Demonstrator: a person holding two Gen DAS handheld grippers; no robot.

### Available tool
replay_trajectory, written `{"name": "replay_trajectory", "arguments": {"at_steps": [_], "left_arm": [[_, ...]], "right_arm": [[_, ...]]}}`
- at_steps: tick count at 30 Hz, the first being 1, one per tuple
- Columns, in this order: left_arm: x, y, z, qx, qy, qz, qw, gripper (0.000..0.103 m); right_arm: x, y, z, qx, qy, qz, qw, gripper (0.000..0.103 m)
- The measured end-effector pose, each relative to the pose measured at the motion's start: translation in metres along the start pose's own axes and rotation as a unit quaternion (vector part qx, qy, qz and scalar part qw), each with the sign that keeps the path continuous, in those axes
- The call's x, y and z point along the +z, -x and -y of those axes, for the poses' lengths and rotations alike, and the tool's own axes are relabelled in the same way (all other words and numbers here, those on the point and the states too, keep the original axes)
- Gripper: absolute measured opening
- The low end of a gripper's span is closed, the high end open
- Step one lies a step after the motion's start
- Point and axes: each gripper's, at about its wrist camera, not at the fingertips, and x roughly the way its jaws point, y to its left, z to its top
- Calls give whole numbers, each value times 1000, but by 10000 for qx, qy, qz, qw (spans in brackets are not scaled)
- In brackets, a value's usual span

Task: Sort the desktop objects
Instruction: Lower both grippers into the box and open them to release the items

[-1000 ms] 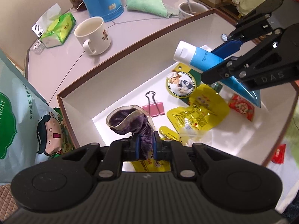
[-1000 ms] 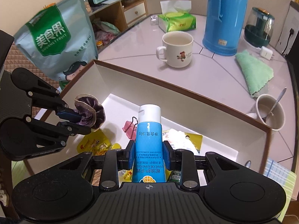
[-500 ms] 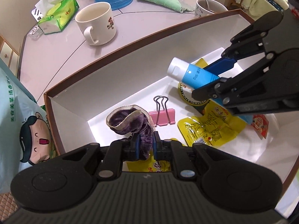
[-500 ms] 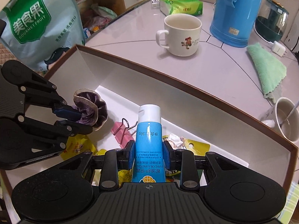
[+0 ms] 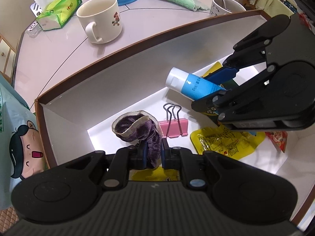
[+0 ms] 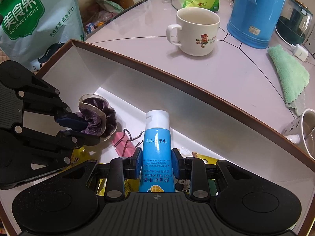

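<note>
Left wrist view: left gripper (image 5: pixel 153 153) clamped on purple scrunchie (image 5: pixel 135 130), which bulges beyond the fingertips, above the box (image 5: pixel 122 82) floor near its left corner; pink binder clip (image 5: pixel 173 128) lies just beside.
Right wrist view: right gripper (image 6: pixel 157 162) squeezing blue hand cream tube (image 6: pixel 157 147), white cap pointing toward the box's far wall; mug (image 6: pixel 196 31) stands on the desk (image 6: pixel 236 74) beyond that wall.

Inside the white box (image 5: pixel 122 90), a crumpled purple scrunchie (image 5: pixel 137 129) hangs left of a blue, white-capped hand-cream tube (image 6: pixel 157 149), both above its floor.
</note>
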Motion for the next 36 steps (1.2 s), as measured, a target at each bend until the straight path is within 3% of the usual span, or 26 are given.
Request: {"name": "replay_trajectory", "arguments": {"at_steps": [3,4,5,7,16,31,33,34,36], "left_arm": [[0,-3,-1,5,41,-16,10000,11],[0,-4,-2,19,73,-16,10000,12],[0,-5,-3,33,124,-14,9999,15],[0,-6,-5,43,211,15,9998,21],[-5,5,2,103,152,65,9998,31],[-22,38,19,180,125,240,9995,48],[-25,45,23,184,128,307,9993,56],[-26,49,25,189,126,341,9992,58],[-29,57,29,218,101,405,9989,61]], "right_arm": [[-1,-4,0,-29,7,18,10000,30],[-2,-6,-1,-30,20,23,10000,37],[-3,-6,0,-48,-14,75,10000,51],[-5,-3,1,-114,-93,216,9997,65],[-14,15,3,-57,-352,178,9992,65],[-56,49,-5,-359,-626,213,9972,65],[-61,56,-6,-380,-683,268,9966,66],[-63,60,-7,-375,-722,299,9962,67],[-69,69,-8,-427,-790,426,9950,88]]}}
